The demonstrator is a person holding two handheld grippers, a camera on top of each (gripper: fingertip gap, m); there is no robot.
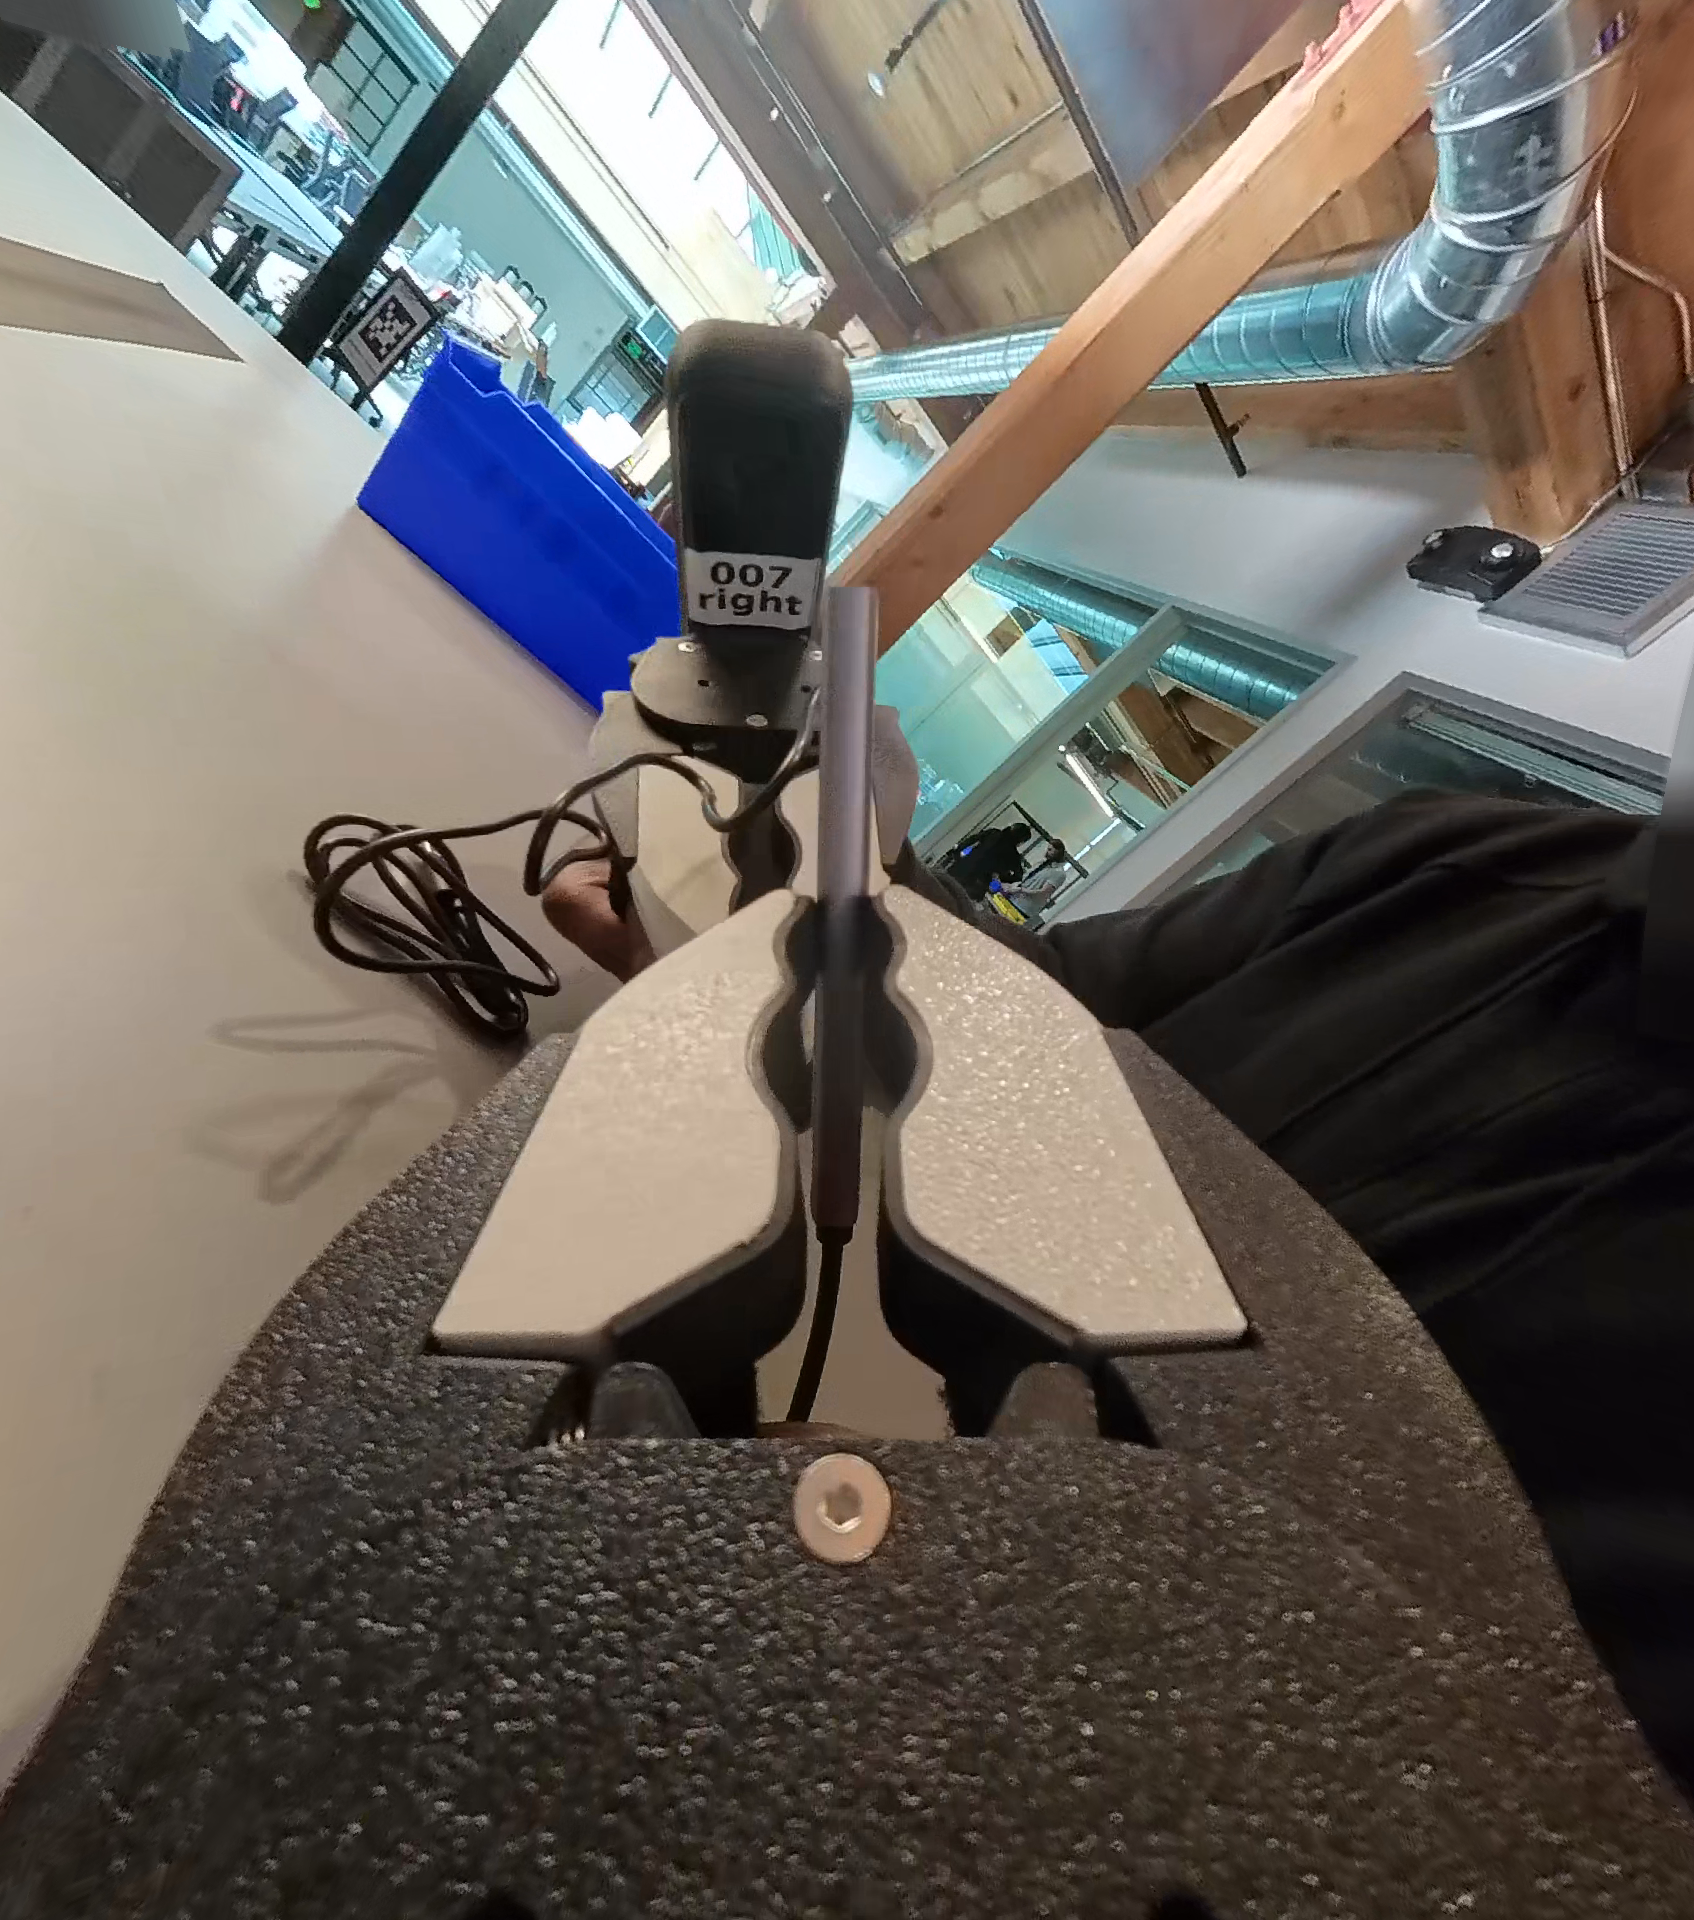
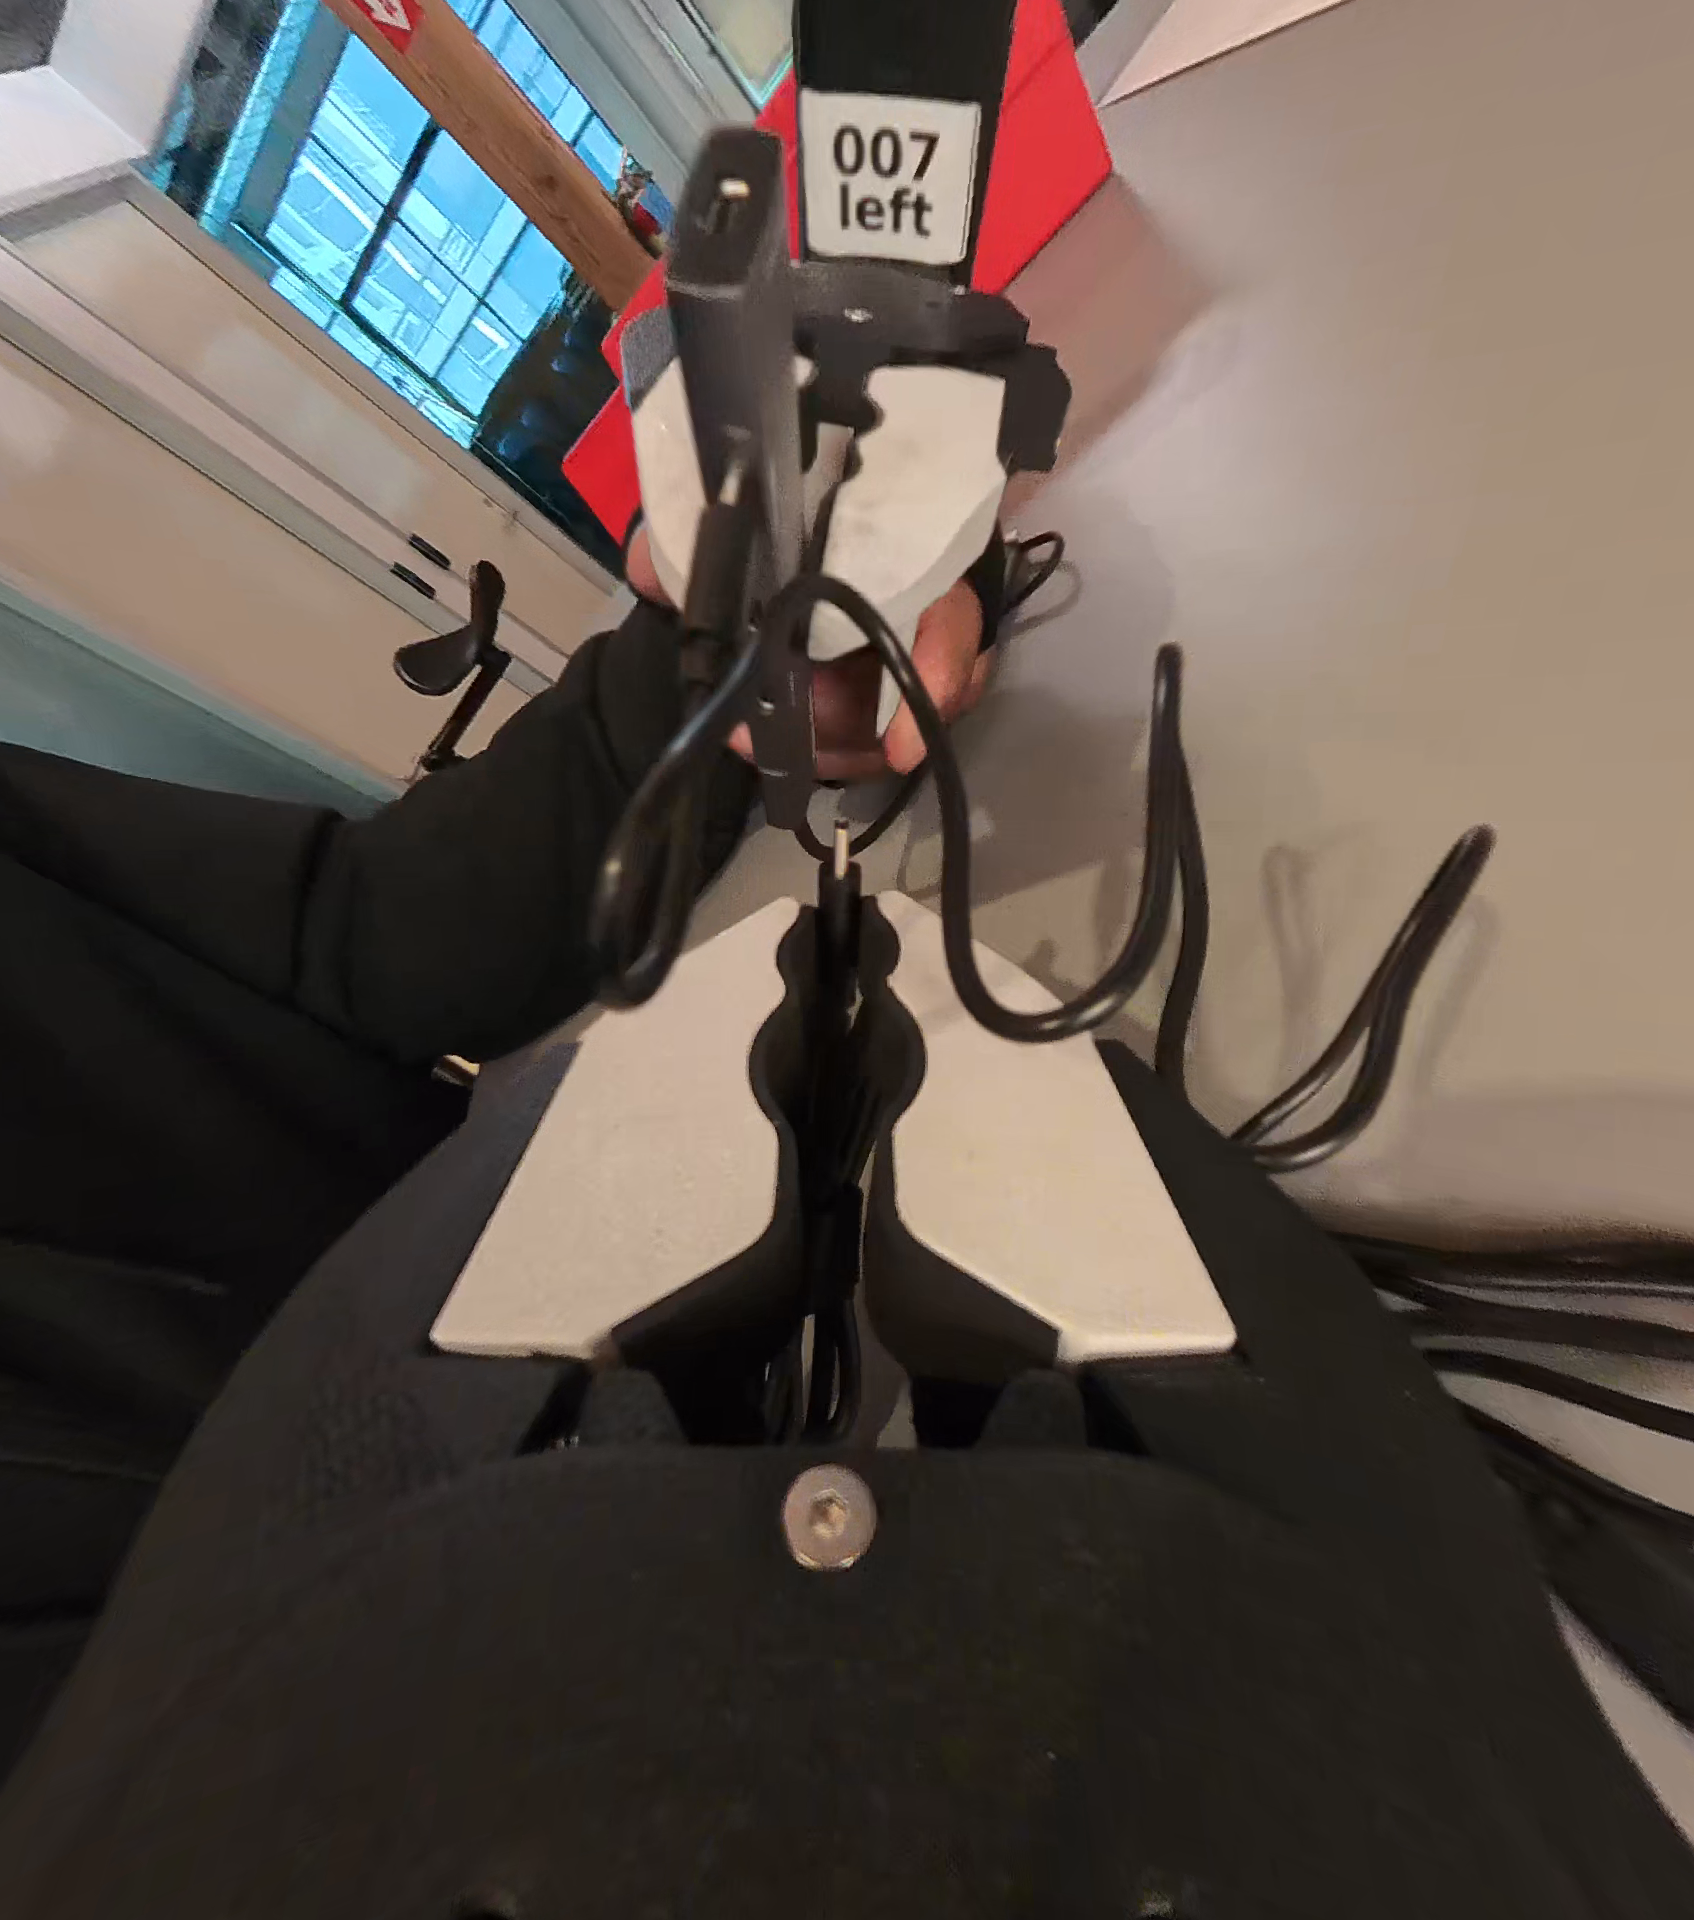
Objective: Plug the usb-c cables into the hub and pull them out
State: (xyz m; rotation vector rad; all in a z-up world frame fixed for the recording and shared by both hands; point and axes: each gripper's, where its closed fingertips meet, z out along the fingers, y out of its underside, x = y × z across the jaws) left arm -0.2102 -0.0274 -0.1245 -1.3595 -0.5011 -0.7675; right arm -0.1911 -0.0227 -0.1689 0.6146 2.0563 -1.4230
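Observation:
My left gripper (image 1: 838, 914) is shut on a slim grey USB hub (image 1: 845, 790), held edge-on and sticking out past the fingertips; its black lead runs back between the fingers. In the right wrist view the hub (image 2: 734, 343) is held up off the table, with one black cable (image 2: 713, 582) plugged into its side. My right gripper (image 2: 838, 914) is shut on a black USB-C cable plug (image 2: 839, 883). The plug's metal tip points at the hub's lower end, a short gap away. The right gripper also shows behind the hub in the left wrist view (image 1: 770, 831).
A coil of black cable (image 1: 427, 925) lies on the white table (image 1: 95, 727). More black cable loops (image 2: 1342, 997) lie on the table at the right. A blue bin (image 1: 510, 520) stands at the table's far side. A person's dark sleeve (image 1: 1394, 1039) is at the right. Across from one pair of fingers to the other is roughly 5 cm.

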